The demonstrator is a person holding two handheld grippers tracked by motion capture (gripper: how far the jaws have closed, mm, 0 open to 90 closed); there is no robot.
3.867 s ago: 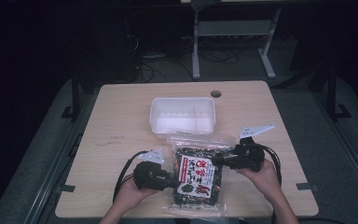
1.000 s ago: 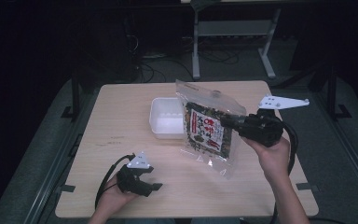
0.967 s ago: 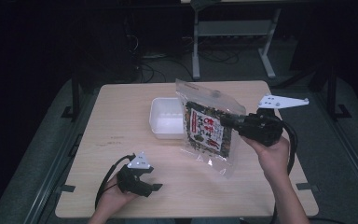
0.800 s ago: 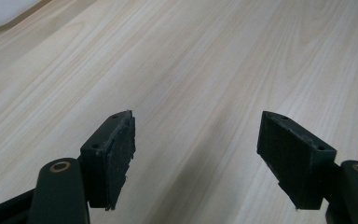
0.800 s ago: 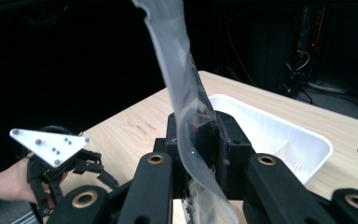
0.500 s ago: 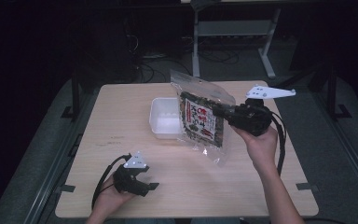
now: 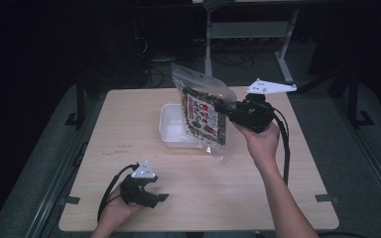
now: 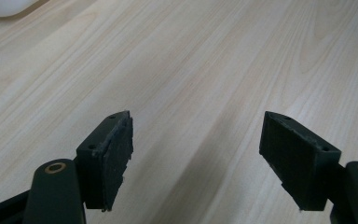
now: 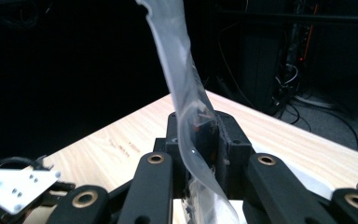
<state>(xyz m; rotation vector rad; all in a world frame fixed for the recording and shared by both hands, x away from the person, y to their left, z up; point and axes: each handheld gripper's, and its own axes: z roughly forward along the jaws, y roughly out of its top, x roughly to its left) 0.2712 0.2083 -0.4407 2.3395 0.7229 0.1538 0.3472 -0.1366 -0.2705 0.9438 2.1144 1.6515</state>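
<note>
The left gripper (image 7: 159, 197) rests on the table (image 7: 129, 114) with its jaws spread and empty. Past the white tray (image 7: 171, 130), the right gripper (image 7: 219, 106) pinches a snack bag (image 7: 202, 115) by one edge, upright above the tray. Such slick film could slide from that narrow pinch and drop beside the tray.

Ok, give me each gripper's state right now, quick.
Left gripper: open, jaws wide apart over the bare wooden table, holding nothing.
Right gripper: shut on the clear plastic snack bag, lifted off the table.
</note>
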